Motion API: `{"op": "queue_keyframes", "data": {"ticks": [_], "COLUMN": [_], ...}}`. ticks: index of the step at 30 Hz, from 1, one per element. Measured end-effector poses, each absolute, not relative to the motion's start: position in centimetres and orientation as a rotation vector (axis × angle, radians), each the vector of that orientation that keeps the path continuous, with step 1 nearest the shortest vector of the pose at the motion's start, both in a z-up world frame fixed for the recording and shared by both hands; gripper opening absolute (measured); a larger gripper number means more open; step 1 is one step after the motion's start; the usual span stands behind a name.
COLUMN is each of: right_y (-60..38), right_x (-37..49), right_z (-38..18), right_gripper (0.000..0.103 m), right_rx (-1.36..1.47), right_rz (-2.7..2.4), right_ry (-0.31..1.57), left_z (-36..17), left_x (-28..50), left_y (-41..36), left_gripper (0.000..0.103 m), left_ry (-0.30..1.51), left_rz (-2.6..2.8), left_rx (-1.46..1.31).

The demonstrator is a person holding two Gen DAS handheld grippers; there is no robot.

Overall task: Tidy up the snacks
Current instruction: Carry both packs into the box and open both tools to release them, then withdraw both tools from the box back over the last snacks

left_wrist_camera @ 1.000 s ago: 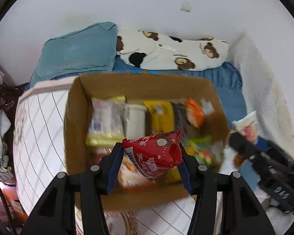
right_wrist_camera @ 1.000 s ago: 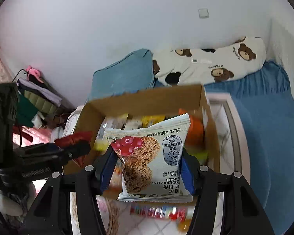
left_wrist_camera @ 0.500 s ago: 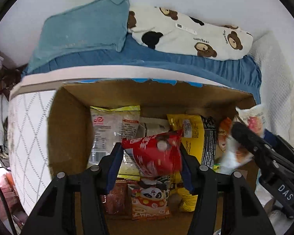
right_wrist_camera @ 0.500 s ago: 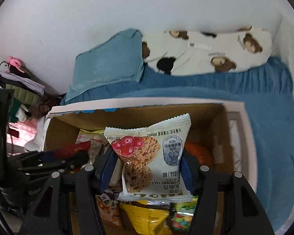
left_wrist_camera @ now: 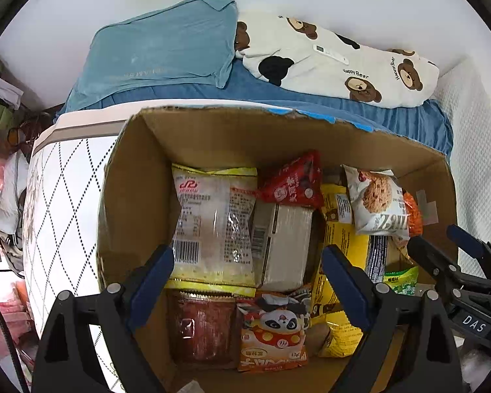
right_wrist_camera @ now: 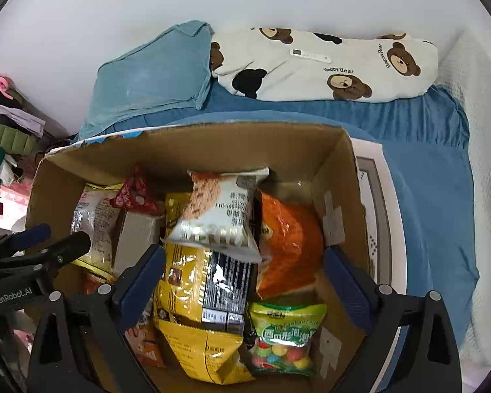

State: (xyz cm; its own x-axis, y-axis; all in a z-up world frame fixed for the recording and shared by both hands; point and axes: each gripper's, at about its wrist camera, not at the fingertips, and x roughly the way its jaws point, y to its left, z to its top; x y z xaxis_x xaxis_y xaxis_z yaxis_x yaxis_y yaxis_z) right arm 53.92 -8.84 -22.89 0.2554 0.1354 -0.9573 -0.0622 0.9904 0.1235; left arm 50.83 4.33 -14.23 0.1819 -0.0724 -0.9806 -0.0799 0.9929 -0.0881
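Observation:
A cardboard box [left_wrist_camera: 137,203] [right_wrist_camera: 337,177] holds several snack packs. The red packet [left_wrist_camera: 294,186] [right_wrist_camera: 136,193] lies on a grey carton [left_wrist_camera: 286,239]. The white oat cookie pack [left_wrist_camera: 378,201] [right_wrist_camera: 221,214] lies on a yellow bag [right_wrist_camera: 185,281]. My left gripper [left_wrist_camera: 247,281] is open and empty above the box; it also shows in the right wrist view [right_wrist_camera: 52,237]. My right gripper [right_wrist_camera: 244,278] is open and empty above the box; it also shows in the left wrist view [left_wrist_camera: 448,249].
The box sits on a white quilted mattress [left_wrist_camera: 62,196] [right_wrist_camera: 381,203]. Behind it lie a blue sheet [right_wrist_camera: 425,170], a teal pillow [left_wrist_camera: 167,49] and a bear-print pillow [left_wrist_camera: 337,62]. An orange bag [right_wrist_camera: 291,239] and green candy bag [right_wrist_camera: 286,330] lie in the box. Clutter stands at left [right_wrist_camera: 3,124].
Both grippers have opened and let go. The red packet and the cookie pack now lie in the box. Both grippers sit lower and closer over the box.

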Motion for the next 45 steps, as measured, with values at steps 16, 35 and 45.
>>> {"op": "queue_keyframes", "data": {"ticks": [16,35,45], "right_y": [-9.2,-10.2,-11.6], "right_x": [45.3,33.0,28.2], "right_z": [-18.3,-10.4,-7.9], "right_gripper": [0.099,0.099,0.099], "right_rx": [0.01,0.007,0.083], "right_rz": [0.125,0.118,0.142], "right_ry": [1.132,0.903,0.855], "left_z": [-9.1,-4.3,-1.6], "left_x": [44.5,33.0,28.6], "left_y": [3.0,1.4,1.6], "left_gripper": [0.092,0.092,0.092], "left_ry": [1.185,0.989,0.893], "left_rz": [0.041,0.035,0.034], "left_rx": [-0.063,-0.051,-0.08]}}
